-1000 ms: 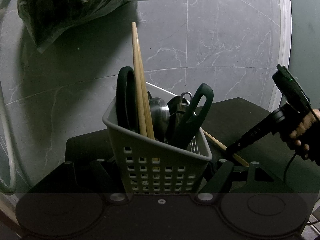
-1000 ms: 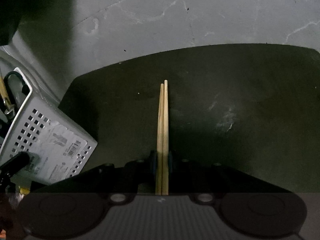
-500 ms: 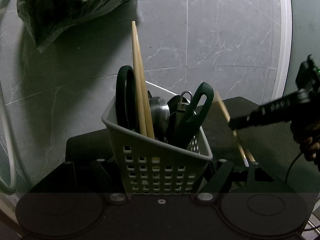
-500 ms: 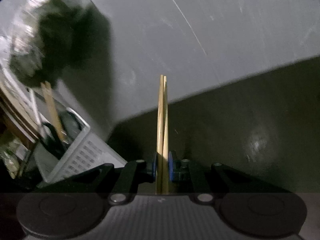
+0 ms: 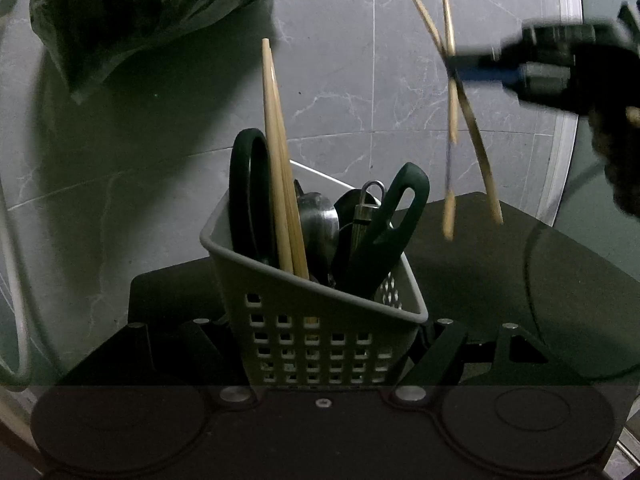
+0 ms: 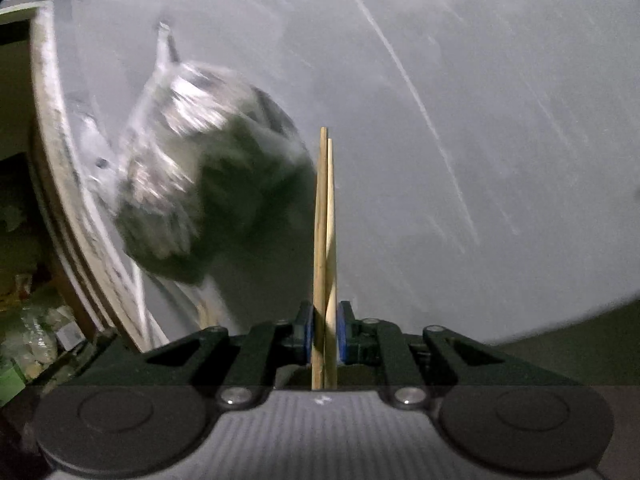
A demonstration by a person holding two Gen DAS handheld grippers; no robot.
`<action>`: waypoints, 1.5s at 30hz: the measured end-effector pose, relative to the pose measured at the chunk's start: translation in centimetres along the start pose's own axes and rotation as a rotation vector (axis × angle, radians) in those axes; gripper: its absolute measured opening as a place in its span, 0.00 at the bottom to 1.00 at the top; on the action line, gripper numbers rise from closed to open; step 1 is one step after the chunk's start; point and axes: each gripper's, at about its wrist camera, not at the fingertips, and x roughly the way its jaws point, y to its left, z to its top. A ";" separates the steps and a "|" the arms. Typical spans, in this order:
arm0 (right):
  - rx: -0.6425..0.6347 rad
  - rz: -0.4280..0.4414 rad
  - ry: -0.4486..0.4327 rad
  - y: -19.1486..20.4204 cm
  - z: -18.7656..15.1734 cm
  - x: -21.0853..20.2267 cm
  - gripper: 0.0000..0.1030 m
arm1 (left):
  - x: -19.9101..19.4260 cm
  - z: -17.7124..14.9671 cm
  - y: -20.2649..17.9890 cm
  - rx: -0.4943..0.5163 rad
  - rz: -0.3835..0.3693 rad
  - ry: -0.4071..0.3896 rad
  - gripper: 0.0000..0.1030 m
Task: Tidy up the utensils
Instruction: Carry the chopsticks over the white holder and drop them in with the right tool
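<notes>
A grey perforated utensil basket [image 5: 320,320] stands between my left gripper's fingers [image 5: 434,354], which grip its sides. It holds a pair of wooden chopsticks [image 5: 280,168], dark green scissors [image 5: 384,232] and metal spoons [image 5: 320,220]. My right gripper [image 6: 325,332] is shut on a second pair of chopsticks [image 6: 325,216] between its blue pads. In the left wrist view that gripper [image 5: 456,66] is raised at the upper right, holding the crossed chopsticks [image 5: 472,128] nearly upright above the dark mat [image 5: 500,272].
A plastic bag of dark greens [image 5: 132,12] lies on the grey marble floor at the back left, and shows blurred in the right wrist view [image 6: 200,184]. A white curved rim [image 5: 560,140] runs along the right. A white cable [image 5: 16,280] loops at the left.
My right gripper has lifted its chopsticks off the dark mat, raised them high and swung them towards the basket side. The left gripper and basket have stayed still.
</notes>
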 end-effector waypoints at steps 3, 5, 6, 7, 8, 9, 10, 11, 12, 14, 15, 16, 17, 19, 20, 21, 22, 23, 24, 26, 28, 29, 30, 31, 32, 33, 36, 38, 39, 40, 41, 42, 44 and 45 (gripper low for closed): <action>-0.032 0.062 -0.054 2.0 1.5 0.2 0.13 | 0.0 0.0 0.0 -0.002 -0.002 0.000 0.75; -0.041 0.100 -0.078 3.1 2.1 0.6 0.13 | 0.0 0.0 0.0 -0.003 -0.002 0.000 0.75; -0.042 0.121 -0.090 3.6 2.3 0.9 0.13 | 0.0 0.0 0.0 -0.003 -0.002 0.000 0.75; -0.042 0.141 -0.098 4.1 2.4 1.1 0.13 | 0.0 0.0 0.0 -0.003 -0.002 0.000 0.75; -0.042 0.160 -0.104 4.6 2.5 1.5 0.13 | 0.0 0.0 0.0 -0.003 -0.001 0.000 0.75; -0.043 0.173 -0.109 5.0 2.5 1.7 0.13 | 0.0 0.0 0.0 -0.003 -0.002 0.000 0.75; -0.042 0.188 -0.111 5.2 2.4 2.0 0.13 | 0.0 0.0 0.0 -0.003 -0.001 0.000 0.75; -0.042 0.197 -0.112 5.6 2.2 2.3 0.13 | 0.0 0.0 0.0 -0.003 -0.001 0.000 0.75; -0.045 0.201 -0.111 6.0 2.0 2.7 0.13 | 0.1 0.0 0.0 -0.004 -0.001 0.000 0.75; -0.041 0.207 -0.102 6.2 1.2 3.0 0.13 | 0.1 0.0 0.0 -0.006 0.000 0.000 0.75; -0.033 0.212 -0.093 6.2 0.8 3.4 0.13 | 0.0 0.0 0.0 -0.006 0.000 0.000 0.75; -0.020 0.216 -0.084 6.3 0.4 3.8 0.14 | 0.0 0.0 0.0 -0.006 0.000 0.000 0.75; -0.006 0.220 -0.077 6.2 -0.1 4.1 0.14 | 0.1 0.0 0.0 -0.007 0.001 0.000 0.75; 0.007 0.223 -0.067 6.4 -0.8 4.8 0.14 | 0.1 -0.1 -0.1 -0.008 0.002 0.000 0.75; 0.005 0.220 -0.062 6.5 -1.2 4.9 0.14 | 0.1 0.0 -0.1 -0.008 0.001 0.000 0.75; 0.004 0.216 -0.059 6.7 -1.5 5.0 0.14 | 0.1 0.0 -0.1 -0.008 0.001 0.000 0.75; 0.000 0.211 -0.055 6.6 -1.9 5.0 0.14 | 0.0 -0.1 -0.1 -0.007 0.002 0.001 0.75; -0.008 0.201 -0.050 6.7 -2.2 5.1 0.14 | 0.0 0.0 -0.1 -0.008 0.002 0.000 0.75; -0.015 0.191 -0.046 6.8 -2.6 5.2 0.14 | 0.0 0.0 0.0 -0.008 0.001 0.000 0.75; -0.015 0.183 -0.038 6.7 -3.3 5.2 0.14 | 0.1 0.0 0.0 -0.008 0.001 0.000 0.75; -0.028 0.164 -0.030 6.9 -4.1 5.2 0.14 | 0.1 0.0 -0.1 -0.008 0.001 0.000 0.75; -0.036 0.161 -0.025 7.0 -4.4 5.3 0.14 | 0.1 0.0 0.0 -0.007 0.001 0.000 0.75; -0.043 0.157 -0.019 7.2 -4.8 5.3 0.14 | 0.0 0.0 0.0 -0.006 0.001 0.000 0.75; -0.050 0.152 -0.015 7.3 -5.1 5.4 0.14 | 0.0 0.0 -0.1 -0.006 0.001 0.000 0.75; -0.058 0.149 -0.008 7.5 -5.5 5.5 0.14 | 0.0 0.0 -0.1 -0.006 0.001 0.001 0.75; -0.065 0.152 -0.001 7.6 -5.7 5.5 0.14 | 0.0 0.0 -0.1 -0.005 0.002 0.001 0.75; -0.100 0.152 0.024 8.0 -6.5 5.6 0.14 | -0.1 0.0 -0.2 -0.004 0.002 0.002 0.75; -0.123 0.153 0.045 8.1 -7.0 5.6 0.14 | -0.1 0.0 -0.1 -0.005 0.002 0.002 0.75; -0.134 0.151 0.057 8.2 -7.3 5.6 0.14 | -0.1 0.0 -0.1 -0.005 0.002 0.002 0.75; -0.140 0.150 0.068 8.2 -7.5 5.6 0.14 | -0.1 0.0 -0.1 -0.005 0.002 0.002 0.75; -0.146 0.147 0.080 8.2 -7.7 5.7 0.14 | -0.1 0.0 -0.1 -0.005 0.002 0.002 0.75; -0.154 0.146 0.091 8.2 -7.9 5.6 0.14 | -0.1 0.0 -0.1 -0.005 0.002 0.002 0.75; -0.169 0.144 0.113 8.2 -8.3 5.6 0.14 | -0.1 0.0 -0.1 -0.005 0.002 0.002 0.75; -0.172 0.145 0.120 8.2 -8.4 5.6 0.14 | -0.1 0.0 -0.1 -0.005 0.002 0.002 0.75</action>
